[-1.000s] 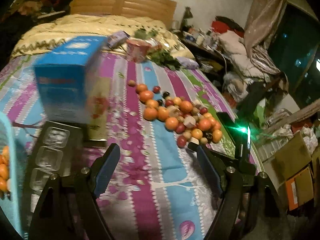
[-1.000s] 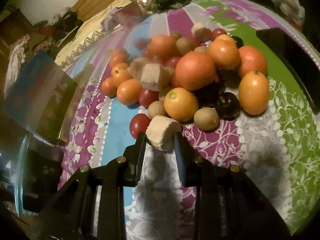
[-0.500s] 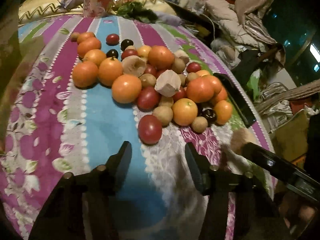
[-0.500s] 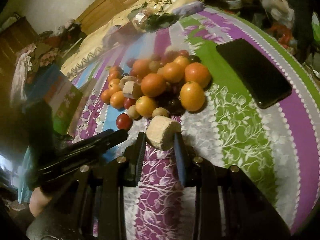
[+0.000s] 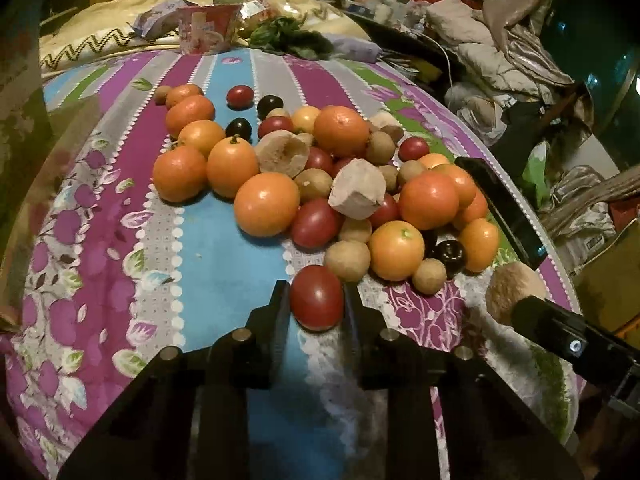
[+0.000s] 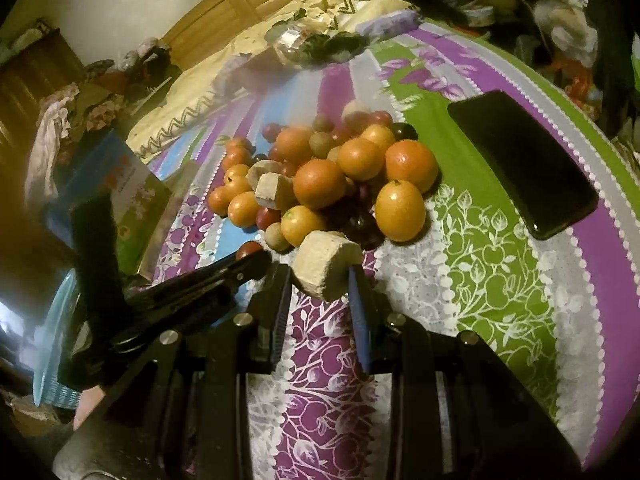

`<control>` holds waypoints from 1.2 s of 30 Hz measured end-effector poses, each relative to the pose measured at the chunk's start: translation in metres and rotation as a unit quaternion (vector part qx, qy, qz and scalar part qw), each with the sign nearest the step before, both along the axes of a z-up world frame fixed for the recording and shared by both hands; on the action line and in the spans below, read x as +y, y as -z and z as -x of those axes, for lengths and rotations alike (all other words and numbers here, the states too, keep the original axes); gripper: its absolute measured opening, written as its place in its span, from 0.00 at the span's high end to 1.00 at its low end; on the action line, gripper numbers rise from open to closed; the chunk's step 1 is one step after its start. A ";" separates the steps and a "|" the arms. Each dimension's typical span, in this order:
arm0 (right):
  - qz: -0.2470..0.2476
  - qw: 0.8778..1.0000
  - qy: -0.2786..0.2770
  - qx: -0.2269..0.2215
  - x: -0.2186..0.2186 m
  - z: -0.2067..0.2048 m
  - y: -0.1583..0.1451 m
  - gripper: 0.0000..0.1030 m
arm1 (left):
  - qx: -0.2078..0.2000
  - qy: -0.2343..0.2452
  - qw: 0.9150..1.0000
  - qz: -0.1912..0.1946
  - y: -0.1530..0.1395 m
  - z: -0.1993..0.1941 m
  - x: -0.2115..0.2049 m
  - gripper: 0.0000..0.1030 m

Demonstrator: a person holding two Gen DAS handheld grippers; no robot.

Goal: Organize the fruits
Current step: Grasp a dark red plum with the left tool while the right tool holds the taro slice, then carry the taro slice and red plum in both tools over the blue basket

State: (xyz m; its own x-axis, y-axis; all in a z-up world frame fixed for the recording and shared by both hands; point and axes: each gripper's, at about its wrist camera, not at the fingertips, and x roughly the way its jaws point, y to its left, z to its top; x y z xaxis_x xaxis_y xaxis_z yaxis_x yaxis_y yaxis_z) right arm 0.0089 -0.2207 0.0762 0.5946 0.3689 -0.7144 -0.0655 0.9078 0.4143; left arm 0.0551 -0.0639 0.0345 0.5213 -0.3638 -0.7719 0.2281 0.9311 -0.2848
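Note:
A heap of fruit (image 5: 320,184) lies on the striped floral cloth: oranges, red and dark cherry tomatoes, small brown round fruits and beige cut chunks. My left gripper (image 5: 316,300) has closed on a red tomato (image 5: 317,297) at the heap's near edge, on the cloth. My right gripper (image 6: 322,276) is shut on a beige chunk (image 6: 326,264) and holds it above the cloth in front of the heap (image 6: 332,176). The chunk and right finger also show at the right of the left wrist view (image 5: 514,292).
A black phone (image 6: 524,164) lies on the cloth right of the heap. A blue box (image 6: 116,184) and a light blue basket rim (image 6: 52,344) stand at the left. A red cup (image 5: 204,28), leafy greens and packets sit at the far end.
My left gripper has swung from the box side to the heap and closed on the red tomato. My right gripper has lifted the beige chunk back from the heap.

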 end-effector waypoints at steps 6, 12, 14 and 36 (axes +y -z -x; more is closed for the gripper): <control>0.019 0.999 -0.019 -0.032 0.014 0.003 -0.024 0.72 | -0.023 -0.026 0.999 0.003 -0.045 0.025 0.025 0.75; 0.041 0.996 -0.045 -0.069 0.043 0.012 -0.060 0.72 | -0.047 -0.079 0.996 0.003 -0.100 0.051 0.076 0.74; 0.053 0.994 -0.054 -0.076 0.055 0.013 -0.070 0.72 | -0.062 -0.100 0.993 -0.006 -0.119 0.060 0.094 0.74; 0.080 0.962 -0.212 -0.155 0.239 0.040 -0.156 0.72 | -0.120 -0.287 0.950 -0.029 -0.204 0.177 0.307 0.74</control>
